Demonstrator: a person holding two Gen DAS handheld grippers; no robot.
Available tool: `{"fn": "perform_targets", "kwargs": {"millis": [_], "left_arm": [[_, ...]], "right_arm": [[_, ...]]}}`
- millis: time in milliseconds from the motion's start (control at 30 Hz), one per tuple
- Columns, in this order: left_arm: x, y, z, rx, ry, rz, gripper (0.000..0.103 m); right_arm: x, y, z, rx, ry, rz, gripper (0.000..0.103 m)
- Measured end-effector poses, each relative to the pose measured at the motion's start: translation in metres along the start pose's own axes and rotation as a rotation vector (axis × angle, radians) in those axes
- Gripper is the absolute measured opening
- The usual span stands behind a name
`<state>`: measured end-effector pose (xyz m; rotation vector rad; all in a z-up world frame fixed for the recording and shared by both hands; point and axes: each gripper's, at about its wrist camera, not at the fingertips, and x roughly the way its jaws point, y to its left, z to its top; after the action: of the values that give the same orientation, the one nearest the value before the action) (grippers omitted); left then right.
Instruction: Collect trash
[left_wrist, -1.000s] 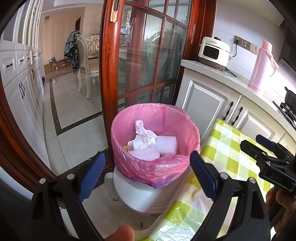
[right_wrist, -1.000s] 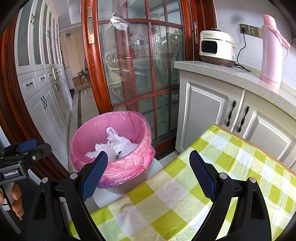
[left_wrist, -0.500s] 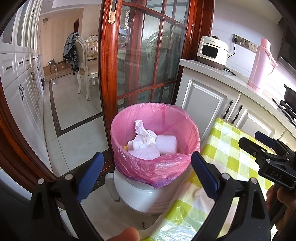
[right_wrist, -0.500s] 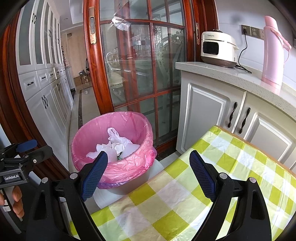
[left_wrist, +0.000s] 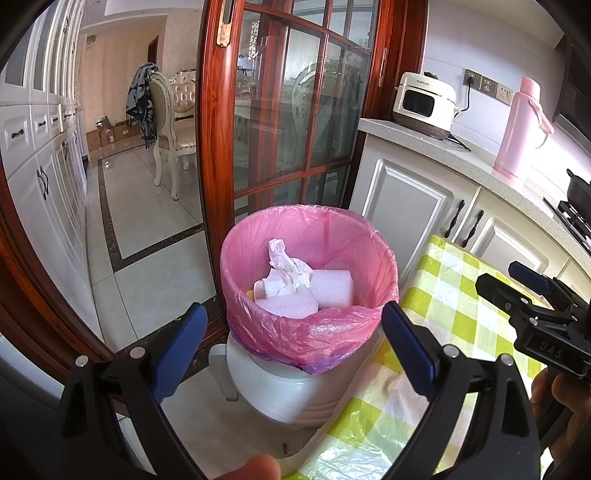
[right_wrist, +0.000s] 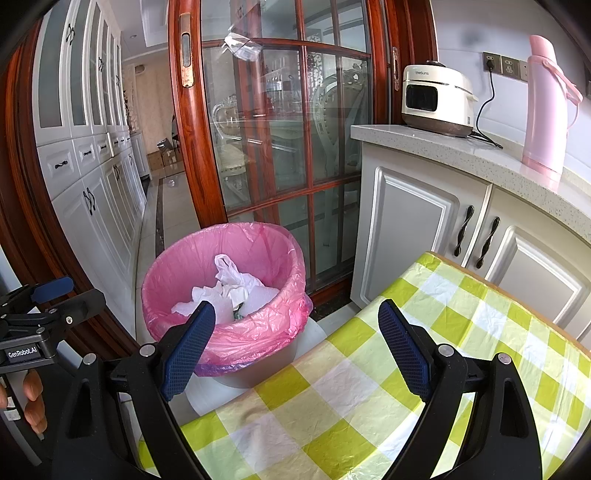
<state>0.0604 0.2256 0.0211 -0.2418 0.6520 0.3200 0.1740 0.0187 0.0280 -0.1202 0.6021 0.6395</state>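
A white bin lined with a pink bag (left_wrist: 332, 236) stands on the floor beside the table corner. Crumpled white paper (left_wrist: 286, 264) and white foam blocks (left_wrist: 332, 291) lie inside it. My left gripper (left_wrist: 293, 317) hovers in front of the bin, open, with nothing between its blue pads. The right gripper (right_wrist: 297, 312) is open and empty too, above the corner of the green-checked tablecloth (right_wrist: 369, 387), with the bin (right_wrist: 184, 258) ahead to its left. Each gripper shows at the edge of the other's view: the right gripper (left_wrist: 517, 291) and the left gripper (right_wrist: 55, 295).
Behind the bin is a red wooden glass door (left_wrist: 288, 110). White cabinets (right_wrist: 406, 229) carry a counter with a rice cooker (right_wrist: 436, 99) and a pink thermos (right_wrist: 546, 110). A tiled floor (left_wrist: 140, 229) leads left to a chair (left_wrist: 166, 122).
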Motion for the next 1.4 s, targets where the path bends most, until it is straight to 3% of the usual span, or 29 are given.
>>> {"fn": "perform_targets", "kwargs": {"millis": [900,1100,1400], "left_arm": [[0.0024,-0.0014,-0.0002,0.017,0.009,-0.002,0.098],[-0.0010,-0.0004,-0.0016,0.023,-0.019,0.009,0.098],[0.0045,-0.0050,-0.0020,0.032,0.023,-0.020,0.098]], "right_arm": [[0.0006,0.0008,-0.0007,-0.001,0.004,0.002,0.085],[0.0007,0.0009,-0.0010,0.000,0.005,0.002,0.085],[0.0041,0.0004,-0.0037,0.000,0.008,0.001,0.085]]}}
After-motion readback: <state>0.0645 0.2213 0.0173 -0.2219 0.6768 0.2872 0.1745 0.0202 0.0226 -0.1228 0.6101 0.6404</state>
